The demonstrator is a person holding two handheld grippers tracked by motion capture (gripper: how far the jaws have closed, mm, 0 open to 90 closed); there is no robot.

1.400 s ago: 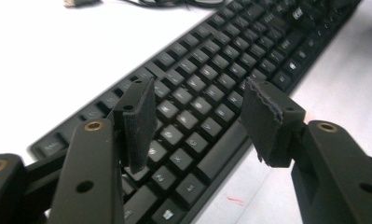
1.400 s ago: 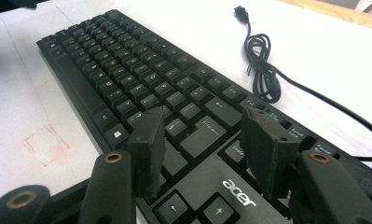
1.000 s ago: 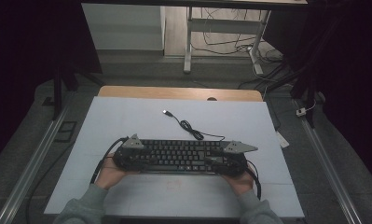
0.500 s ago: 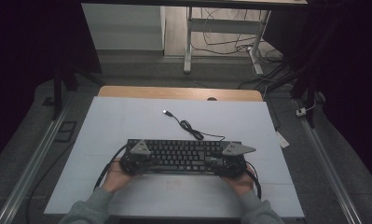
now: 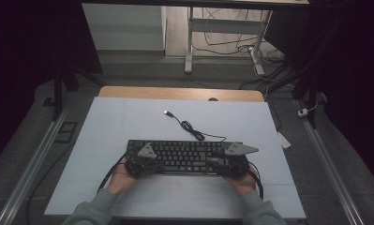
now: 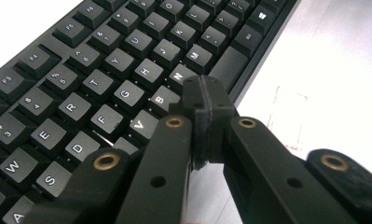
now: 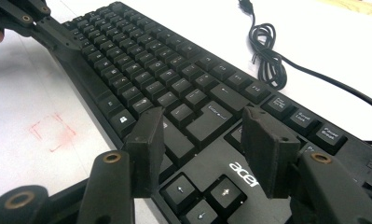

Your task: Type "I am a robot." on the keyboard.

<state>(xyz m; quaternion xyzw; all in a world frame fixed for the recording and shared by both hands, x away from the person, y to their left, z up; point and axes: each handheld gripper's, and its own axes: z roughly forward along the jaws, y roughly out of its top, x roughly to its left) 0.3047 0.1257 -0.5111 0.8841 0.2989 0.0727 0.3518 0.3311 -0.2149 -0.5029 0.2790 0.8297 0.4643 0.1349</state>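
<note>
The left gripper point(image 6: 207, 116) had just shut its jaws tight with nothing between them, its tip over the bottom row of keys, maybe to press one. The right gripper point(image 7: 202, 149) hung open above the arrow keys. The black keyboard point(image 5: 184, 157) lay on the white table point(image 5: 128, 117), its cord point(image 5: 189, 126) curling away behind.

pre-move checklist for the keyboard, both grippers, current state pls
1. Left gripper shut, nothing between the jaws, tip over the keys near N: ok.
2. Right gripper open, jaws above the keyboard by the arrow keys: ok.
3. Either gripper pressing a key: cannot tell.
4. Keyboard flat on the white mat: ok.
5. Cable loose behind the keyboard, away from both grippers: ok.
</note>
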